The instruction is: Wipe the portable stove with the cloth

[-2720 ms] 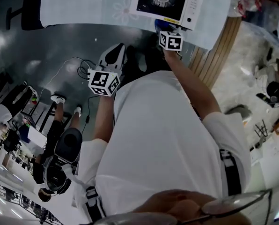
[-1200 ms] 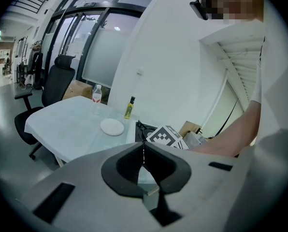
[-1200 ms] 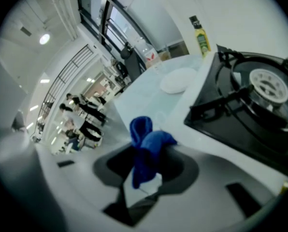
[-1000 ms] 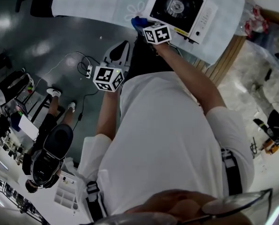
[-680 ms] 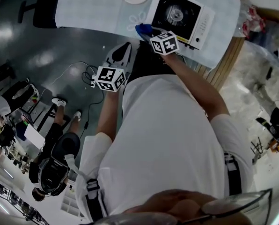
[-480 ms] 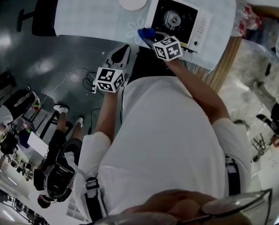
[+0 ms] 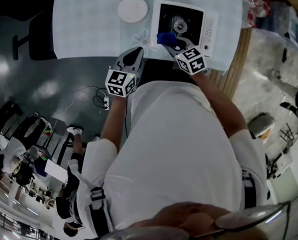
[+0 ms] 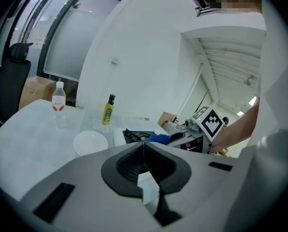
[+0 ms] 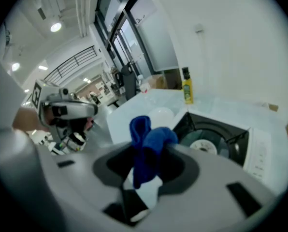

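Observation:
The portable stove (image 7: 183, 23) is white with a black top and a round burner, and it sits on the pale table (image 7: 89, 29). My right gripper (image 7: 173, 43) is shut on a blue cloth (image 7: 164, 37), which hangs over the stove's near left corner. In the right gripper view the blue cloth (image 9: 146, 146) sticks up between the jaws, with the stove (image 9: 221, 134) just beyond. My left gripper (image 7: 134, 59) is held at the table's near edge, jaws pressed together with nothing in them. The left gripper view shows the stove (image 8: 136, 135) and cloth (image 8: 159, 138) ahead.
A white plate (image 7: 132, 9) lies left of the stove. In the left gripper view a water bottle (image 8: 58, 103) and a yellow bottle (image 8: 108, 109) stand further back on the table. A wooden slatted edge (image 7: 235, 59) runs along the table's right side. Cables lie on the dark floor (image 7: 105, 101).
My right gripper has carried the blue cloth from the table's near edge up to the stove's near left corner. The left gripper has moved up to the table edge.

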`<state>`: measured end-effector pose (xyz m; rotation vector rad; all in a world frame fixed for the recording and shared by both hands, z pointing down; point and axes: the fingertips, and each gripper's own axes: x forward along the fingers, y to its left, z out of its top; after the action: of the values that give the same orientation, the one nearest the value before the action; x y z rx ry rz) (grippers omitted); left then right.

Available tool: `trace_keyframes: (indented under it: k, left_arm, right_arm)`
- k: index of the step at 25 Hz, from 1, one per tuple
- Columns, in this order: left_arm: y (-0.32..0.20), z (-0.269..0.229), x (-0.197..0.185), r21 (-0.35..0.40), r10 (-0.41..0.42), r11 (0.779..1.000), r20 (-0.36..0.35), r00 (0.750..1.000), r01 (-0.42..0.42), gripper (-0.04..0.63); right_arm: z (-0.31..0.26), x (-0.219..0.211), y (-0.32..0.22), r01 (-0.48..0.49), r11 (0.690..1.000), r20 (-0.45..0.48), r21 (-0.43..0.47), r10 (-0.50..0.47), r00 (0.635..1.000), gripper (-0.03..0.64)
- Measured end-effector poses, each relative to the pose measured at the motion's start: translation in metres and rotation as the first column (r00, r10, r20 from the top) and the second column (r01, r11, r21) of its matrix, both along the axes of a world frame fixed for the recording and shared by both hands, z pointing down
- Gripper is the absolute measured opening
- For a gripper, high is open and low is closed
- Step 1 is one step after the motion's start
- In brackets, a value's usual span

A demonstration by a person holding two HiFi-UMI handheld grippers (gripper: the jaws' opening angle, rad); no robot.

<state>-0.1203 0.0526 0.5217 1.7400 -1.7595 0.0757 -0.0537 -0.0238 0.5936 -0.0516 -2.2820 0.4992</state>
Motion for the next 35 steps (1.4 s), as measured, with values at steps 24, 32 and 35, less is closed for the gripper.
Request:
trace_keyframes:
  k: [24, 32, 35]
  left_arm:
    - [-0.098, 0.015, 0.014, -0.024, 0.317, 0.947, -0.075, 0.946, -0.319, 0.035]
    - [-0.116, 0.02, 0.031, -0.066, 0.272, 0.958, -0.076, 0.959, -0.277, 0.035]
    - [-0.124, 0.021, 0.039, -0.078, 0.275, 0.957, -0.053, 0.96, -0.278, 0.035]
  right_arm:
    - [-0.009, 0.096, -0.132, -0.365, 0.901, -0.052, 0.235, 0.386, 0.921, 0.149]
    - [-0.004, 0.123, -0.16, -0.372, 0.887, -0.056, 0.273, 0.4, 0.915, 0.15]
    - [0.002, 0.134, -0.177, -0.379, 0.88, -0.065, 0.285, 0.412, 0.909, 0.15]
